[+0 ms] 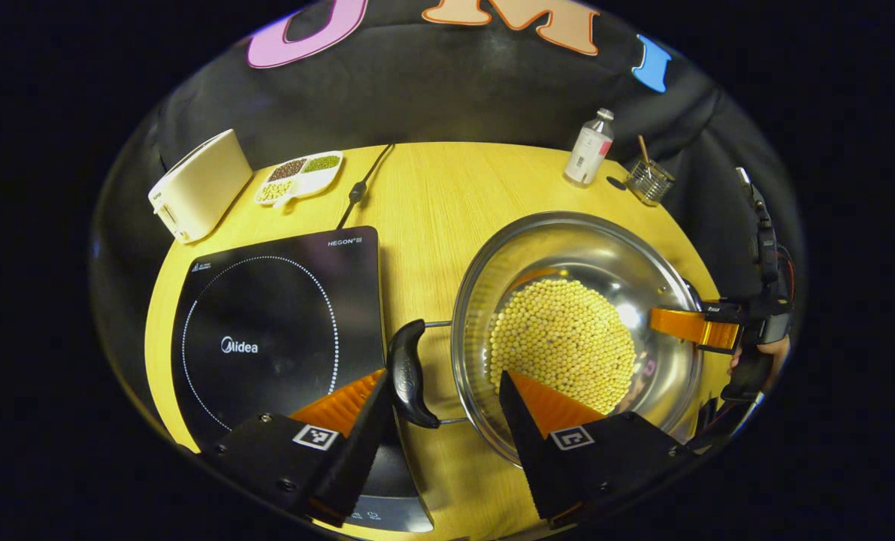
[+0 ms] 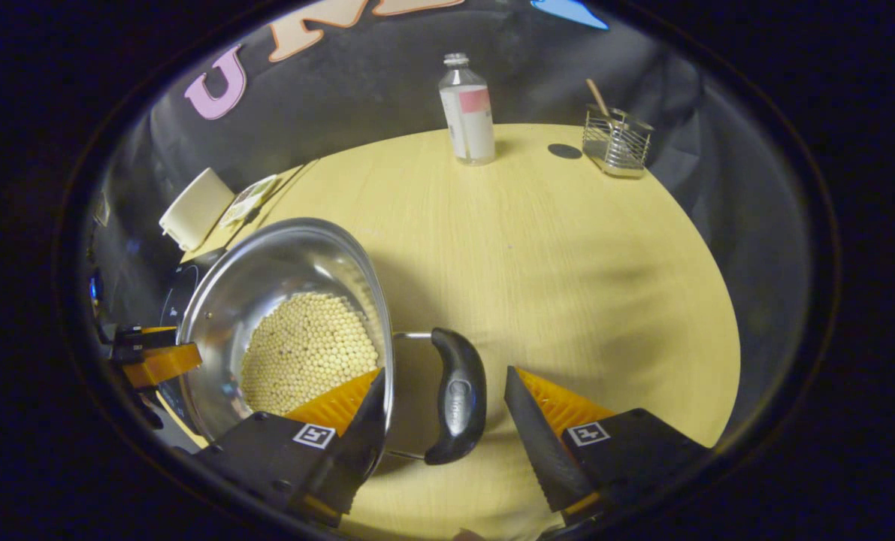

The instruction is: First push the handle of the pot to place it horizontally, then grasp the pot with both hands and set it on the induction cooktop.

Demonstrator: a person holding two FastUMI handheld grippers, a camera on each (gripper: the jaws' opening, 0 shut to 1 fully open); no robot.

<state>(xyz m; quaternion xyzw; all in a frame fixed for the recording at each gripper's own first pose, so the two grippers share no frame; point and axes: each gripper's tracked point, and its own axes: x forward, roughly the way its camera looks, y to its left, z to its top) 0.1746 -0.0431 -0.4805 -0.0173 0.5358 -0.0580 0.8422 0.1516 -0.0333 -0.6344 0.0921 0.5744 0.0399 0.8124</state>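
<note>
Left tongs (image 1: pixel 447 409) are standing open, jaws straddling the pot's left black curved plastic handle (image 1: pixel 409 373) and the near-left rim; no finger is pressing on anything that I can see. Right tongs (image 2: pixel 447 409) are likewise spread wide, one finger inside the rim, the other outside the right black handle (image 2: pixel 456 394), which is sitting between them untouched.

The round stainless-steel pot (image 1: pixel 560 240), holding a layer of pale yellow soybeans (image 1: pixel 563 346), is resting on the yellow wooden worktop (image 1: pixel 432 195), just right of the flat black glass induction cooktop (image 1: pixel 282 315). Both handles are looking already level, so my read is the push step is done and the two-sided grasp is in hand.

To do it well: close both tongs together, each on its handle, not on the thin rim. Pinch the handle's middle so it isn't swivelling on its wire loop. Lift level, or the beans will be sliding to one side. Then carry left and set down inside the dotted ring.

Pose: both tongs are pointing forward and down at the pot from the near side, opposite each other across it. In the left gripper view the right tongs (image 1: pixel 691 327) are showing at the pot's right edge, with a hand (image 1: pixel 766 353) gripping the black body behind them.

Far off: white toaster (image 1: pixel 199 184), white sectioned dish of beans (image 1: pixel 300 176), clear bottle (image 1: pixel 588 148), wire holder (image 1: pixel 648 180).
</note>
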